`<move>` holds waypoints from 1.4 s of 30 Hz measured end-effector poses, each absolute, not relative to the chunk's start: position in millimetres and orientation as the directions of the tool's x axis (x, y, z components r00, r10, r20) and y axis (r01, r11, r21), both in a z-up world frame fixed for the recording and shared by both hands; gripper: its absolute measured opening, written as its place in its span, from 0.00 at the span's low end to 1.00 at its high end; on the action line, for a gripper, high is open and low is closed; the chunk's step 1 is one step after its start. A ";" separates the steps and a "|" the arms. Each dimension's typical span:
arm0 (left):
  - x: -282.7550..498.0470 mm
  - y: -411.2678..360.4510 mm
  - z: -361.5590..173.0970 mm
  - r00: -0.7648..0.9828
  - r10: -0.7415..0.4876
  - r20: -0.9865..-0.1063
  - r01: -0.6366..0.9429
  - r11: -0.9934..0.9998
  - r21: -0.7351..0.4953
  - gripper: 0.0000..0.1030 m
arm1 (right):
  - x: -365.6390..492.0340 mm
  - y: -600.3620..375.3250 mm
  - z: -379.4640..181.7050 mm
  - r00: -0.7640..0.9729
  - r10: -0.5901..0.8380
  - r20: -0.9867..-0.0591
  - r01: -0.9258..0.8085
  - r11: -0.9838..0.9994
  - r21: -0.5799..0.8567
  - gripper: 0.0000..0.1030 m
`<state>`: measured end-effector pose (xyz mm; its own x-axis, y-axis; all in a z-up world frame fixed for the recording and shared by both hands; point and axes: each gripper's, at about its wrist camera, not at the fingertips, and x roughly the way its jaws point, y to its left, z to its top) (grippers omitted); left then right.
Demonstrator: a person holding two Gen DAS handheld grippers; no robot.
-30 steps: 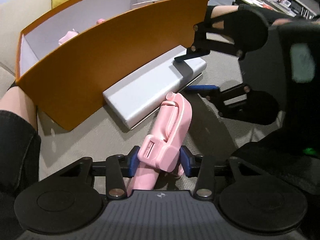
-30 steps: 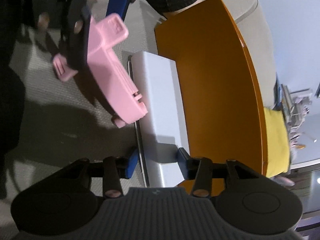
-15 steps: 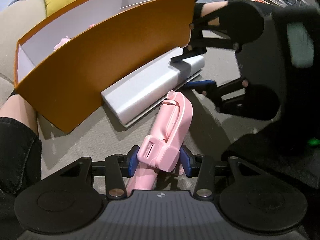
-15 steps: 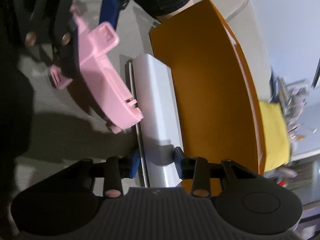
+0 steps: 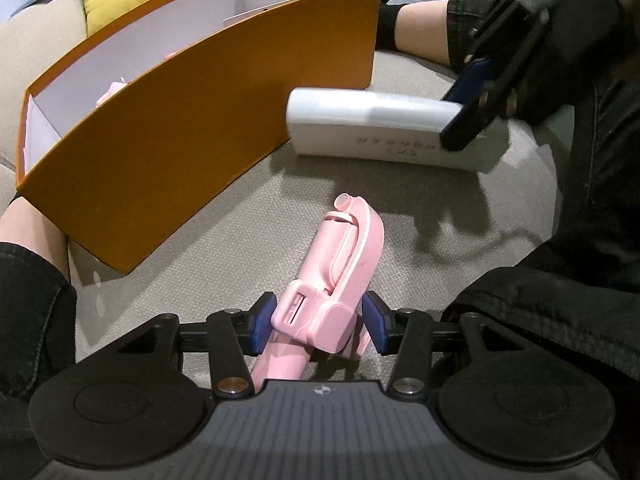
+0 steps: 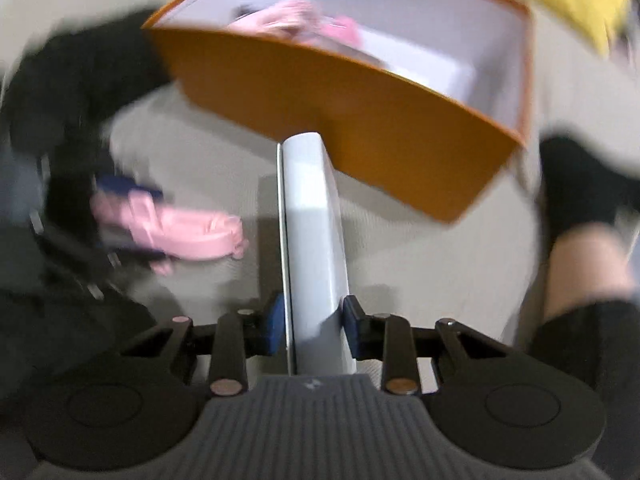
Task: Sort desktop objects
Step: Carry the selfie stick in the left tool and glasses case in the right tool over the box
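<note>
Beside orange cardboard box point(image 5: 168, 152) | left tool point(image 5: 320, 322) clamps pink plastic gadget point(image 5: 340, 276) (smooth) | right tool point(image 6: 314, 326) clamps grey slab case point(image 6: 314, 232)

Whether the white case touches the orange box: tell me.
Apart. The left wrist view shows beige cushion between the white case and the orange box.

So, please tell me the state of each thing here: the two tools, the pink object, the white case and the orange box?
Left tool: shut on the pink gadget.
Pink gadget: held, folded.
Right tool: shut on the white case.
White case: held by one end, closed, in front of the box.
Orange box: open on top, pink items inside.
</note>
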<state>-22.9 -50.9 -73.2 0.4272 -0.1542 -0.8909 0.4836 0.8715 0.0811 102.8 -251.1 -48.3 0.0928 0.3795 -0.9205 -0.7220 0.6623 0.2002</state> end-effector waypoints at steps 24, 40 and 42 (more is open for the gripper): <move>-20.4 -29.7 -79.9 0.451 -0.157 -0.878 0.440 0.896 0.065 0.46 | 85.5 -234.5 -52.4 0.232 0.345 -0.910 -0.745 0.664 0.062 0.30; -27.6 -7.1 -3.3 0.534 -0.283 -0.797 0.431 0.902 -0.032 0.45 | 57.5 -269.9 39.7 0.321 0.486 -0.813 -0.732 0.672 0.113 0.30; -27.0 -5.9 14.1 0.546 -0.302 -0.781 0.446 0.894 -0.034 0.45 | 59.5 -269.0 57.7 0.350 0.501 -0.792 -0.738 0.668 0.097 0.30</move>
<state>-27.0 -5.9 14.1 0.5459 -0.3023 -0.7814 0.4461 0.8943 -0.0344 59.5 -269.0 57.7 0.3497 0.5006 -0.7919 -0.7376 0.6683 0.0967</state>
